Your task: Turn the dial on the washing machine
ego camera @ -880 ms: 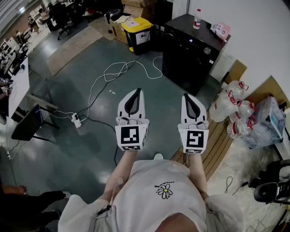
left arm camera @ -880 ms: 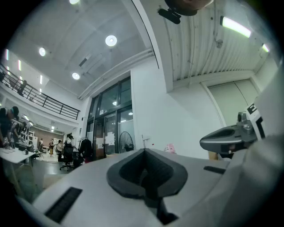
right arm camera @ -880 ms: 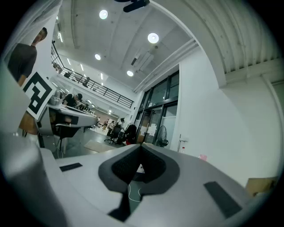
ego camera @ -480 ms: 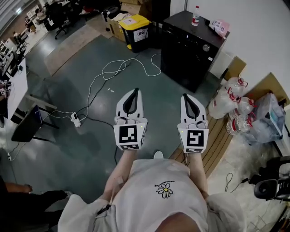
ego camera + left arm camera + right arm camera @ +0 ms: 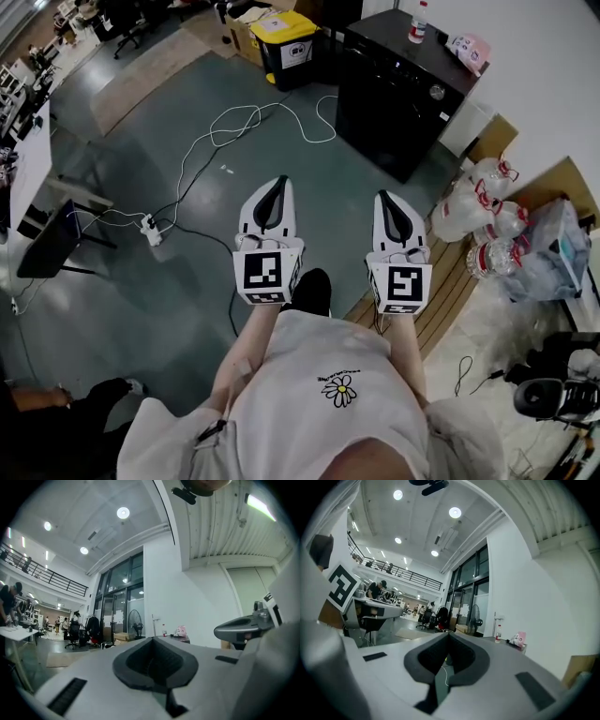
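Note:
The black washing machine stands by the white wall at the top of the head view, with a small round dial on its front panel. My left gripper and right gripper are held side by side in front of the person, level, well short of the machine. Both have their jaws together with nothing between them. In the left gripper view the left gripper points toward the machine top. The right gripper shows the same machine top to the right of its tip.
A bottle and a pink pack sit on the machine. A yellow-lidded bin stands to its left. White cables and a power strip lie on the floor. Water jugs and a wooden pallet are at right.
The person has stepped toward the machine: a dark shoe now shows between the grippers, and the floor has slid down the view. Both grippers keep their pose and stay shut.

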